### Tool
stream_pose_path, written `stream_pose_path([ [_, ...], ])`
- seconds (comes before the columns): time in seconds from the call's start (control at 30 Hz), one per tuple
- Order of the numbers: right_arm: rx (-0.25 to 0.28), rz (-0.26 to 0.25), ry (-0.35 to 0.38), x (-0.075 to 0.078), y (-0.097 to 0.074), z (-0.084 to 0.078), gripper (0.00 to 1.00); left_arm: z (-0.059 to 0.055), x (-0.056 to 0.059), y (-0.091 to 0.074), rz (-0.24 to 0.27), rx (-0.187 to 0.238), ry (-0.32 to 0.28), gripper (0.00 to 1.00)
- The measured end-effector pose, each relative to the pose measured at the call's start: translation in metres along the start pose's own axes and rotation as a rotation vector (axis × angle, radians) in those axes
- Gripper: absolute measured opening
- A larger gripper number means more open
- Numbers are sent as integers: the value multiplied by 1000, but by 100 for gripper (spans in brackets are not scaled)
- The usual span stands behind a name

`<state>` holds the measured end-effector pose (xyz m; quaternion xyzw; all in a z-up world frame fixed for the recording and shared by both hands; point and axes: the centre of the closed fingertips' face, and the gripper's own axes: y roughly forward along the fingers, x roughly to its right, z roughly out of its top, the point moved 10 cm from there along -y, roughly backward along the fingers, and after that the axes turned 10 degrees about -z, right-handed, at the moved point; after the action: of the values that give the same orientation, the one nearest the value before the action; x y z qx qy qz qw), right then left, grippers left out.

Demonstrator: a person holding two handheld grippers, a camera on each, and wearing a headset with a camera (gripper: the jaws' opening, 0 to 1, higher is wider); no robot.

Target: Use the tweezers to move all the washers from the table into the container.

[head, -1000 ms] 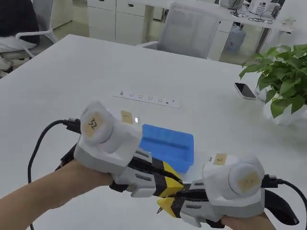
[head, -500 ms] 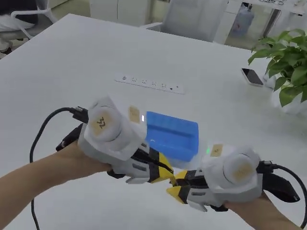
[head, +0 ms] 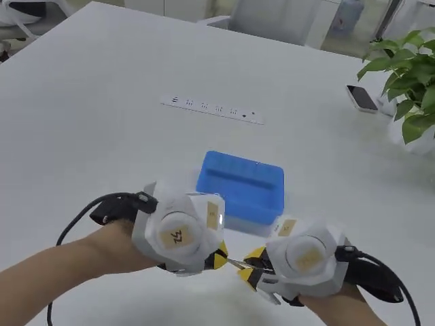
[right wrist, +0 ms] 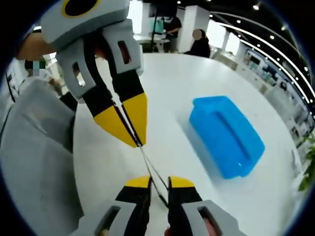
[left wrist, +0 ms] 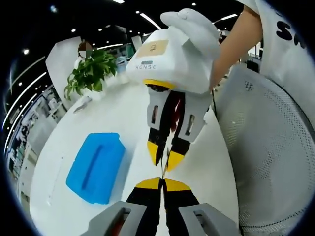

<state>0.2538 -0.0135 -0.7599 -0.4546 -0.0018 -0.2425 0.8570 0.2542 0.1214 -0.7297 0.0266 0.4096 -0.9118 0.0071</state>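
Thin metal tweezers (head: 236,263) (right wrist: 150,169) bridge the two grippers, which point at each other tip to tip low over the white table. My left gripper (head: 221,258) (left wrist: 162,184) has its yellow-tipped jaws shut on one end. The same left gripper (right wrist: 133,132) comes down from the top left of the right gripper view. My right gripper (head: 248,270) (right wrist: 160,184) is closed narrowly on the other end, the tweezers' legs running between its jaws. It hangs from above as the right gripper (left wrist: 165,156) in the left gripper view. The blue container (head: 241,183) (left wrist: 96,167) (right wrist: 226,135) sits just beyond them.
A white power strip (head: 214,109) lies farther back on the table. A phone (head: 362,98) and a potted plant (head: 408,61) are at the far right. A black cable (head: 81,221) trails from the left gripper. A mesh chair (left wrist: 275,147) stands by the table.
The camera has tilted down and closer. Both grippers have turned their round backs up and drawn their tips together over the tweezers, nearer the table's front.
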Motion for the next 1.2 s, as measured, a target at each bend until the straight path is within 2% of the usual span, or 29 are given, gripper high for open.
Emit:
stream_pose_path([
  [0.03,2,0,1,0,1,-1,9,-4,-1,2,-8,-28,12,0],
  [0.07,-4,1,35,-1,2,-1,10,-8,-1,3,-10,-57,18,0],
  [0.17,-22,16,74,-2,0,-5,17,-13,-6,7,-20,-60,7,0],
  [0.2,-17,6,84,-1,-3,-7,18,-16,-8,8,-21,-65,3,0],
  [0.27,-25,-6,105,-1,-9,-11,18,-20,-9,10,-34,-90,-5,0],
  [0.33,-35,-12,167,-3,-19,-17,20,-26,-10,14,-48,-123,-7,0],
  [0.4,-42,-8,218,-5,-29,-26,22,-30,-11,18,-48,-135,-15,0],
  [0.5,-101,4,255,-13,-40,-41,24,-33,-9,23,-49,-163,-36,0],
  [0.53,-138,15,265,-16,-42,-46,25,-33,-8,24,-47,-167,-53,0],
  [0.57,-146,13,266,-19,-43,-49,26,-34,-8,25,-52,-167,-58,0],
  [0.63,-136,1,267,-23,-46,-53,26,-35,-7,27,-49,-171,-75,0],
  [0.7,-137,-7,301,-26,-50,-54,27,-37,-6,29,-50,-178,-78,0],
  [0.8,-107,-21,380,-27,-55,-52,26,-41,-6,30,-38,-183,-91,0],
  [0.9,-74,-34,449,-28,-60,-50,27,-42,-5,31,-30,-178,-107,0],
  [1.0,-33,-40,501,-27,-67,-49,28,-40,-4,29,-22,-158,-147,9],
  [1.1,17,-61,553,-25,-77,-48,30,-40,-3,21,46,-110,-204,16],
  [1.2,78,-101,597,-20,-86,-46,34,-39,3,8,83,-45,-324,21],
])
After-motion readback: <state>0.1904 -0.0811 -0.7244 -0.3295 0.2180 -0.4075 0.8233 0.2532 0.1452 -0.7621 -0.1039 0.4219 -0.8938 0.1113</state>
